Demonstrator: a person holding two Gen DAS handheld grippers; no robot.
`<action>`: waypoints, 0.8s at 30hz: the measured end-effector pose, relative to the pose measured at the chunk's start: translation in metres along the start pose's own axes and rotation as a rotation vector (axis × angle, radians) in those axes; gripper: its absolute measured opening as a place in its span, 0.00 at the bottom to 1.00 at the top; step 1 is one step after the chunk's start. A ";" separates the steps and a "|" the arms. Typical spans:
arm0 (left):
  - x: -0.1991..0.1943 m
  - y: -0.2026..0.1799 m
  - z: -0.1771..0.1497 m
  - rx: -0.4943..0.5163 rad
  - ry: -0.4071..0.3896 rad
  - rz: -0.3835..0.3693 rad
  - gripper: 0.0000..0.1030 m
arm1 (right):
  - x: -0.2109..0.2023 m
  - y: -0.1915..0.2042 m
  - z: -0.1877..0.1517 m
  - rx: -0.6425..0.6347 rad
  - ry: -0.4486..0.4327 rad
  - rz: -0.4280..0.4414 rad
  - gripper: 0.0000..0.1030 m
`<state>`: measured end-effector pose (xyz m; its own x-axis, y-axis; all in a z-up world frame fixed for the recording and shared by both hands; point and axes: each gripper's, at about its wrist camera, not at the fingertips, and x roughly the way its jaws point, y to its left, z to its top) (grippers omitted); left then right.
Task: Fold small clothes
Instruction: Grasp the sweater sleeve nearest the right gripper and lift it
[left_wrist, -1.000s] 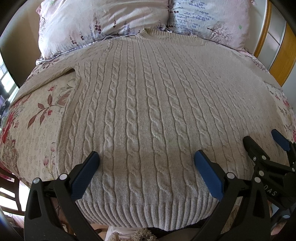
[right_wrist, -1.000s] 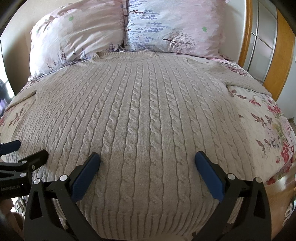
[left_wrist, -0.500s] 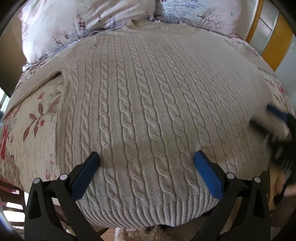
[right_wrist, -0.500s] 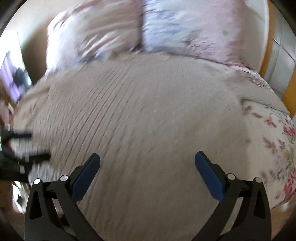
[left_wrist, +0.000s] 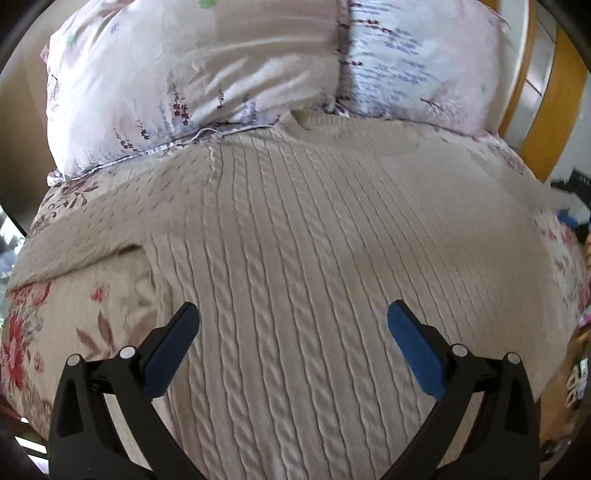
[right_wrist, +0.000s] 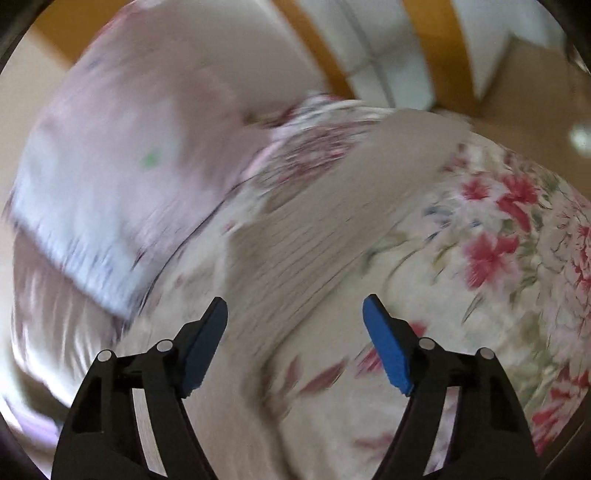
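A beige cable-knit sweater (left_wrist: 314, 258) lies flat on the bed, its collar up against the pillows. Its left sleeve (left_wrist: 92, 240) stretches out to the left over the floral cover. My left gripper (left_wrist: 293, 314) hangs open over the sweater's lower left body, nothing between its blue pads. The right wrist view is badly blurred. There my right gripper (right_wrist: 295, 308) hovers over the sweater's right sleeve (right_wrist: 332, 206), which runs up and to the right across the cover. Its jaws are closing with a wide gap and hold nothing.
Two floral pillows (left_wrist: 207, 74) lean at the head of the bed. A floral bedcover (right_wrist: 498, 240) lies under the sweater. A wooden frame (left_wrist: 543, 122) stands at the right, with wooden floor (right_wrist: 535, 92) beyond the bed's corner.
My left gripper moved up the sweater toward the collar. My right gripper swung far to the right, off the sweater's body to its right sleeve, rolled over, and its jaws have narrowed.
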<state>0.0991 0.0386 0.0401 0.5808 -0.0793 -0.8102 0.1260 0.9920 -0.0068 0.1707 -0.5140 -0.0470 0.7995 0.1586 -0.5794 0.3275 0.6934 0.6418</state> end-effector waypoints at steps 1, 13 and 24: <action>0.002 0.003 0.006 -0.007 -0.009 0.002 0.98 | 0.003 -0.004 0.005 0.016 -0.003 -0.010 0.76; 0.035 0.006 0.046 0.003 0.017 0.001 0.98 | 0.037 -0.052 0.037 0.200 -0.045 -0.033 0.56; 0.054 0.016 0.066 -0.099 0.038 -0.129 0.98 | 0.045 -0.074 0.053 0.266 -0.120 -0.066 0.22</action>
<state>0.1852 0.0440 0.0348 0.5341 -0.2050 -0.8202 0.1170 0.9787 -0.1684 0.2093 -0.5949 -0.0939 0.8208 0.0244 -0.5707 0.4884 0.4882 0.7232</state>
